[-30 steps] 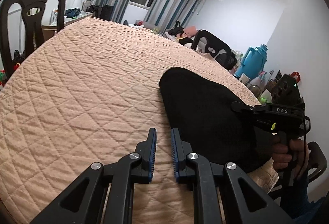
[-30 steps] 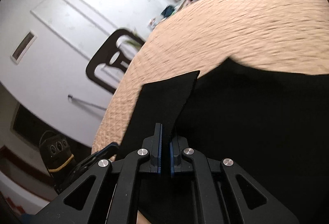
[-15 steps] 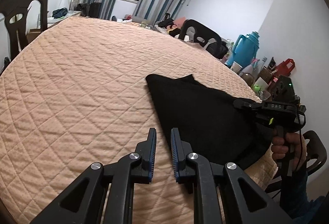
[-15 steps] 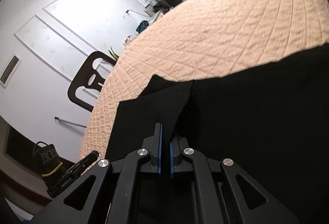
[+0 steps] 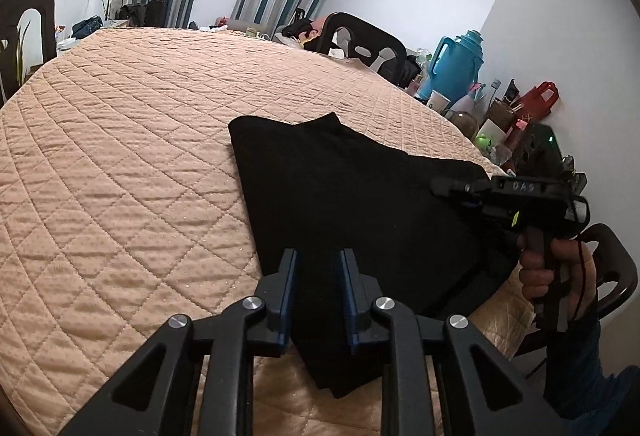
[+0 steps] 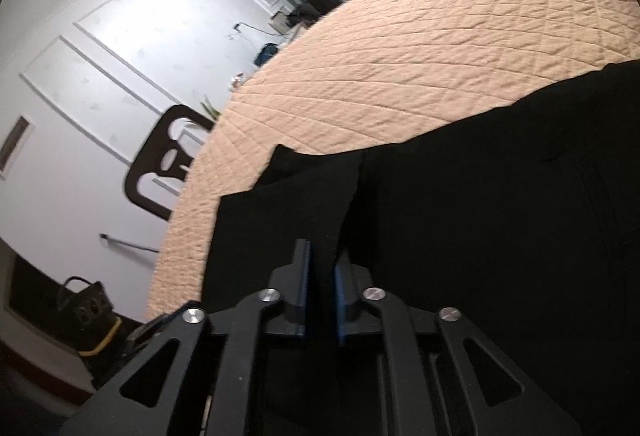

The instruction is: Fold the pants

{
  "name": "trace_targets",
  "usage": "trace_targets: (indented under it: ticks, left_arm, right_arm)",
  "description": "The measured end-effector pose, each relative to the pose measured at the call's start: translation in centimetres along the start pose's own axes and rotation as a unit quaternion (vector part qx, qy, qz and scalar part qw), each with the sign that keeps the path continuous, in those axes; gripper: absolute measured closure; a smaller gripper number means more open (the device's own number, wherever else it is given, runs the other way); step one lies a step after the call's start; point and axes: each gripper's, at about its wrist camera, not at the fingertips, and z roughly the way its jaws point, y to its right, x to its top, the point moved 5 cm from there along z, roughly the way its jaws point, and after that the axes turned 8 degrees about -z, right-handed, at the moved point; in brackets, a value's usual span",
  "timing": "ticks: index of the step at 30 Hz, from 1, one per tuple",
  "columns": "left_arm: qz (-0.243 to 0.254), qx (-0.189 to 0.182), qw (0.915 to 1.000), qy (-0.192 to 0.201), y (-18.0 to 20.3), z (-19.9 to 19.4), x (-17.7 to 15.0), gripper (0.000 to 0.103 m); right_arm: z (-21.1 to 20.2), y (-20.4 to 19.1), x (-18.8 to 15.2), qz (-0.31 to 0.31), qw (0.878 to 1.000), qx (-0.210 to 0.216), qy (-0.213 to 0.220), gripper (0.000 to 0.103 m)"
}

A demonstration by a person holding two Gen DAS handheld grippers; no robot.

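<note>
Both tongs — left point(image 5: 316, 278) and right point(image 6: 322, 278) — have just been opening, slack over the folded pants point(image 5: 360, 204); only tidying seems left.

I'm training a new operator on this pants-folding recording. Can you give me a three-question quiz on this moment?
1. True or false: the black pants lie on a peach quilted cover.
2. What is between the fingers of the right tool? A) a strip of the pants B) a towel C) nothing
3. In the left wrist view, the left tool hovers over which edge of the pants?

Key: 1 true. 2 A; its jaws have just been opening, the strip not clearly pinched. 3 The near edge; its jaws have also been opening.
</note>
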Motion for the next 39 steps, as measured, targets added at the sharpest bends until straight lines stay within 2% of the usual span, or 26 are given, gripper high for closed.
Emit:
trace_targets:
  ticks: [3, 8, 13, 16, 19, 31, 35, 39]
  left_arm:
    - [0.006, 0.003, 1.0, -0.001, 0.2, -0.2, -0.2, 0.08]
    - [0.02, 0.017, 0.9997, 0.003, 0.4, 0.0, -0.5, 0.08]
    - [0.032, 0.029, 0.9991, 0.004, 1.0, 0.4, -0.2, 0.079]
    - [0.035, 0.03, 0.9989, 0.011, 1.0, 0.6, -0.2, 0.079]
    - [0.039, 0.032, 0.9986, 0.011, 1.3, 0.9, 0.0, 0.079]
    - [0.046, 0.037, 0.9982, 0.007, 1.4, 0.9, -0.2, 0.079]
    - [0.044, 0.036, 0.9984, -0.002, 1.6, 1.0, 0.6, 0.079]
    - [0.058, 0.053, 0.9969, 0.008, 2.0, 1.4, 2.6, 0.079]
  right_arm:
    - [-0.5, 0.2, -0.9, 0.009, 1.0, 0.022, 0.008, 0.089]
    - [-1.0, -0.7, -2.5, -0.017, 1.0, 0.026, -0.002, 0.089]
    - [-0.8, -0.8, -2.6, -0.033, 0.999, 0.026, 0.0, 0.089]
    - [-0.9, -1.1, -2.6, -0.046, 0.999, 0.013, 0.001, 0.089]
    - [-0.9, -1.2, -2.8, -0.059, 0.998, -0.005, 0.005, 0.093]
    - [-1.9, -0.5, -2.9, -0.049, 0.999, -0.008, 0.016, 0.097]
    - [-3.5, -0.6, -2.7, -0.053, 0.998, -0.003, 0.036, 0.097]
    - [-4.3, -1.0, -1.5, -0.067, 0.995, -0.029, 0.06, 0.097]
